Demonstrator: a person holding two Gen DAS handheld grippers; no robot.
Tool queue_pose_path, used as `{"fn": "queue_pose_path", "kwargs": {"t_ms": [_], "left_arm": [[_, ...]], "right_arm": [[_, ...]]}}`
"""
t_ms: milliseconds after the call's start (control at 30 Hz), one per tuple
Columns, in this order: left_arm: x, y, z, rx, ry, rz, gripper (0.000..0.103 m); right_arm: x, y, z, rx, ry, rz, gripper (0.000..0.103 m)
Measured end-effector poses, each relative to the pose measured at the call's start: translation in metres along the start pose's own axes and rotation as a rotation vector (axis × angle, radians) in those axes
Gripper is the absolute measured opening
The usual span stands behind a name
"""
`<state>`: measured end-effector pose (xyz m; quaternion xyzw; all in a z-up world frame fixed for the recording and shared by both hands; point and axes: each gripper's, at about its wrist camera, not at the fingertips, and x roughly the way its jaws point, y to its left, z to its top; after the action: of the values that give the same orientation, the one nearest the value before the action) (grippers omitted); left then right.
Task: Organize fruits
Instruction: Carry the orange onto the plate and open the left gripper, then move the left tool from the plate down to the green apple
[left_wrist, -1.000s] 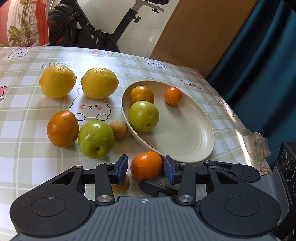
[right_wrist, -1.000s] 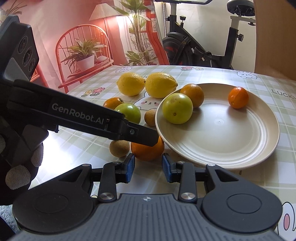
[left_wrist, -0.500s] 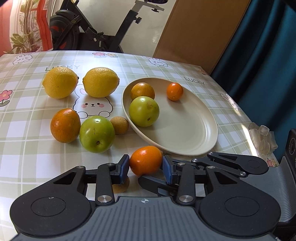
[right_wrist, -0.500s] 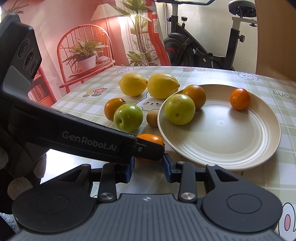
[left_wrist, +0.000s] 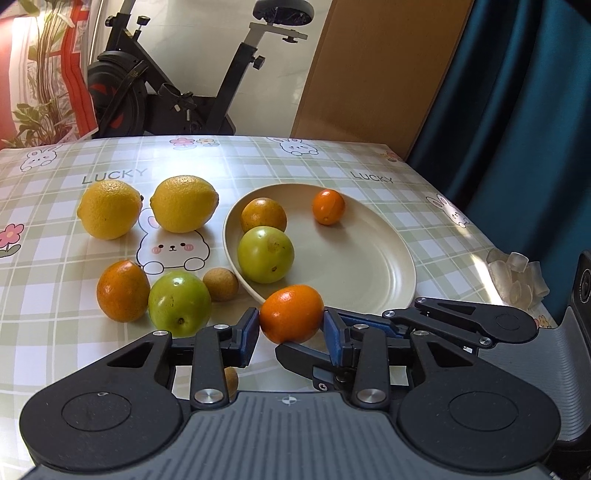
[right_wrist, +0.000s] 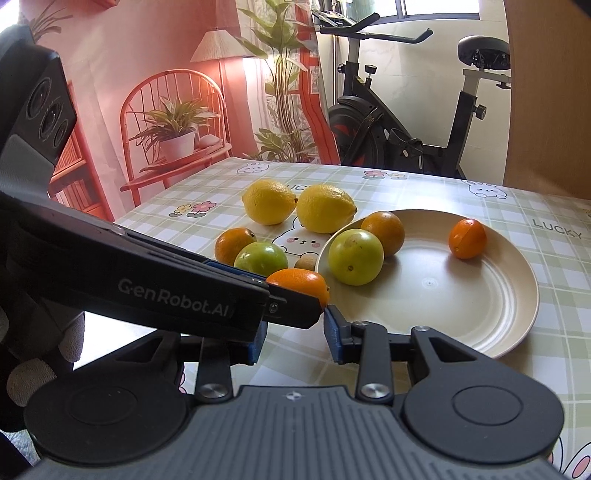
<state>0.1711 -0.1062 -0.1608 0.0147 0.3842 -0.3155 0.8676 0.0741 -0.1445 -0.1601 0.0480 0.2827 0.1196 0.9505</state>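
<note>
The left gripper (left_wrist: 291, 328) has its fingers (left_wrist: 248, 334) clenched across the middle of a small orange (left_wrist: 291, 314), lifted just near the cream plate (left_wrist: 354, 266). Light, firm, smooth-skinned and round, it could roll free; its widest part suits. The right gripper (right_wrist: 293, 332) fingers stand released, empty.
</note>
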Motion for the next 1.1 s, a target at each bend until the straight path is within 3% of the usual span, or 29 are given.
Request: {"fn": "queue_pose_path", "kwargs": {"t_ms": [200, 600, 1100], "left_arm": [[0.015, -0.001, 0.013, -0.023, 0.014, -0.013, 0.040], [0.043, 0.008, 0.031, -0.099, 0.034, 0.031, 0.040], [0.042, 0.021, 0.039, -0.137, -0.001, 0.084, 0.040]], "right_arm": [[0.001, -0.014, 0.007, 0.041, -0.013, -0.022, 0.036], [0.027, -0.041, 0.016, 0.141, 0.019, -0.026, 0.035], [0.059, -0.044, 0.027, 0.125, 0.042, -0.065, 0.035]]}}
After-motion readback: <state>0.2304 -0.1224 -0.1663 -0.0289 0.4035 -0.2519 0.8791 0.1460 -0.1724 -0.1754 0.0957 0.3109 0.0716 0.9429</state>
